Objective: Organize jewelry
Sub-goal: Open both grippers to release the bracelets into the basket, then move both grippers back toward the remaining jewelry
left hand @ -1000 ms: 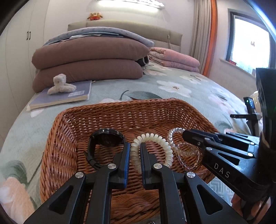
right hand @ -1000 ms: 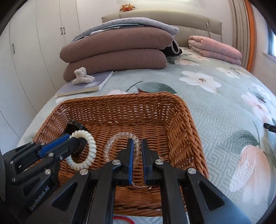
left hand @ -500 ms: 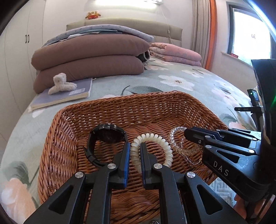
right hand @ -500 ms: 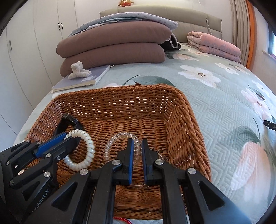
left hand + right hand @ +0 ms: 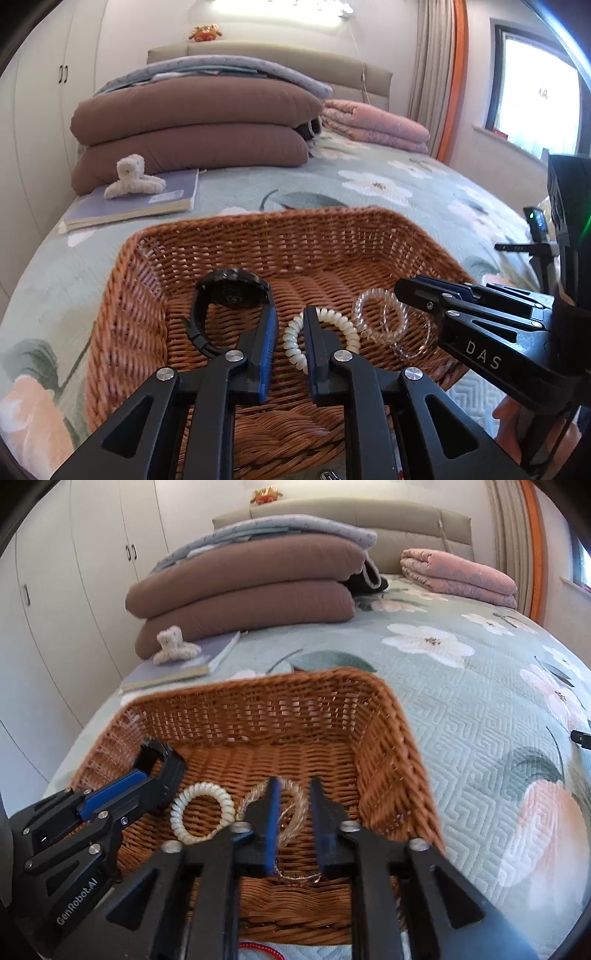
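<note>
We positioned both grippers over the brown woven wicker basket, which stood on the pale green flower-printed bedspread.

Left gripper: its jaws had just been opening and stood slightly apart. The white spiral coil bracelet lay on the basket floor with one side of its loop in the gap between them; the pads no longer pressed on it, so we recorded it as released.

Right gripper: its jaws had likewise just been opening and stood visibly parted. The clear spiral coil bracelet lay on the basket floor between and below them, free of the pads. A thin chain lay beside it.

The black wristwatch rested in the basket at the left, just beside the left gripper's outer finger.

Outside the basket, near its front rim, we saw a red beaded strand on the bedspread. Farther back, a purple notebook carried a fluffy white hair claw, in front of stacked brown folded quilts.
</note>
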The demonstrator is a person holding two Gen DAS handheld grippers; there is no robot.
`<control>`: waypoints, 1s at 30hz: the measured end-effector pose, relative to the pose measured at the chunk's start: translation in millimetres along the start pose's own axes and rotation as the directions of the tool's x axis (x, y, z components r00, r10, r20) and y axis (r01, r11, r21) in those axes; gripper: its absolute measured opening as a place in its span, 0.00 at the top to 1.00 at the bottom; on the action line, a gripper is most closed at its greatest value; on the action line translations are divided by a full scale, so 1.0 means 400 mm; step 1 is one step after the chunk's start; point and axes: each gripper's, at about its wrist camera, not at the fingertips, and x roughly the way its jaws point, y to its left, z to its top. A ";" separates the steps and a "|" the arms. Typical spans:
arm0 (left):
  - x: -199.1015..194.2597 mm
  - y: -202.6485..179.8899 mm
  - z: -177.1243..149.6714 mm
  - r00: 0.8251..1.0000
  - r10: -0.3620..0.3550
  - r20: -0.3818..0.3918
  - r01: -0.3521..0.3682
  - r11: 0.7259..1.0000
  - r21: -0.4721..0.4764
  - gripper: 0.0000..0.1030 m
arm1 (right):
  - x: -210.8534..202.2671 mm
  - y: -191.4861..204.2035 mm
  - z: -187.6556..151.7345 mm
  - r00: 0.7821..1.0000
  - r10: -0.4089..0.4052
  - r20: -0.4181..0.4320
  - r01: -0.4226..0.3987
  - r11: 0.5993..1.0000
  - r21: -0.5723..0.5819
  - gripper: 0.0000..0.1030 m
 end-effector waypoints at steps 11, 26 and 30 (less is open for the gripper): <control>-0.305 0.029 -0.002 0.971 -0.054 0.232 0.058 0.998 -0.008 0.46 | -0.257 -0.022 -0.025 0.975 0.037 0.221 -0.049 0.998 0.051 0.67; -0.620 0.186 -0.268 0.972 0.070 0.225 -0.047 0.993 -0.105 0.46 | -0.502 0.016 -0.325 0.970 0.059 0.234 -0.054 0.998 -0.026 0.66; -0.609 0.235 -0.320 0.986 0.055 0.160 -0.031 0.988 -0.148 0.46 | -0.498 -0.010 -0.377 0.978 0.047 0.202 -0.047 0.999 -0.004 0.65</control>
